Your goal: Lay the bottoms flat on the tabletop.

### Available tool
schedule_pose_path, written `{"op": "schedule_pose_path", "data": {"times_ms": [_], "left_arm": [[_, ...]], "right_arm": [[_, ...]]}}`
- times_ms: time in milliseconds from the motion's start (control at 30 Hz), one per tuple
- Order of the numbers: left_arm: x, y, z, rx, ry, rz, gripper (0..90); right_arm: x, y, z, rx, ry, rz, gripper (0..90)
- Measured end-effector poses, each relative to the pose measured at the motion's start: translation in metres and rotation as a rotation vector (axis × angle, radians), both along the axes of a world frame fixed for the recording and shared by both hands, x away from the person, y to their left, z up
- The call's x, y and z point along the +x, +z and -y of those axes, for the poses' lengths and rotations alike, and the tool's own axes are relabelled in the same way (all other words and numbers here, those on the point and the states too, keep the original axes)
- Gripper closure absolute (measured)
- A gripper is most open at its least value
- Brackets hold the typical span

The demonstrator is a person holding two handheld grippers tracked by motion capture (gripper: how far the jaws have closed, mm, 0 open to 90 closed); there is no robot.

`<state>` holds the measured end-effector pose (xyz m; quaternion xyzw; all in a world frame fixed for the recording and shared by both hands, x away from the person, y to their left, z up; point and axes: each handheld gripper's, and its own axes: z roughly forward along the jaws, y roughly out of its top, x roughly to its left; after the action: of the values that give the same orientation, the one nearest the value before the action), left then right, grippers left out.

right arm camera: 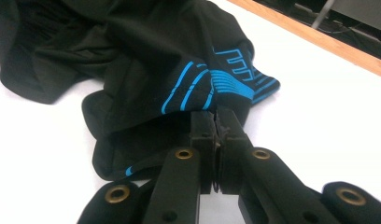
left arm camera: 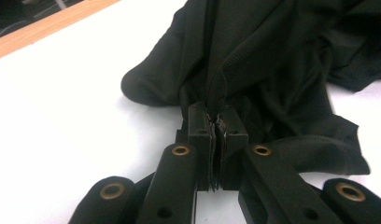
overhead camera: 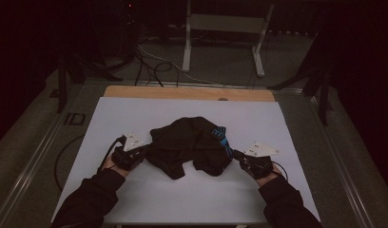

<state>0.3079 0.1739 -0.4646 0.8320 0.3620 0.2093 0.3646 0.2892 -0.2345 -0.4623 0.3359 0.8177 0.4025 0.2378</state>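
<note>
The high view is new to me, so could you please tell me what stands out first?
A crumpled black garment with bright blue stripes lies in the middle of the white table. The left gripper pinches its left edge and the right gripper pinches its right edge by the blue stripes, both jaws shut on the cloth.

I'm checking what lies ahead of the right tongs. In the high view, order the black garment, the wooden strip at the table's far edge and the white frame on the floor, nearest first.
From the right tongs:
1. Black garment: pinched in them, bunched mid-table to their left.
2. Wooden strip: along the table's far edge.
3. White frame: on the floor beyond the table.
</note>
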Motion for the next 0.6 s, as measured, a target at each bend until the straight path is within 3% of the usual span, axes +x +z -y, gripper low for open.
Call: {"op": "schedule_pose_path", "data": {"times_ms": [300, 600], "left_arm": [[-0.009, 0.006, -0.013, 0.011, 0.009, 0.018, 87.3], [-0.023, 0.02, -0.014, 0.007, -0.043, 0.048, 87.2]], "right_arm": [[-0.009, 0.004, 0.02, 0.013, -0.026, -0.002, 88.2], [-0.019, 0.013, 0.029, 0.038, -0.023, 0.003, 88.3]]}}
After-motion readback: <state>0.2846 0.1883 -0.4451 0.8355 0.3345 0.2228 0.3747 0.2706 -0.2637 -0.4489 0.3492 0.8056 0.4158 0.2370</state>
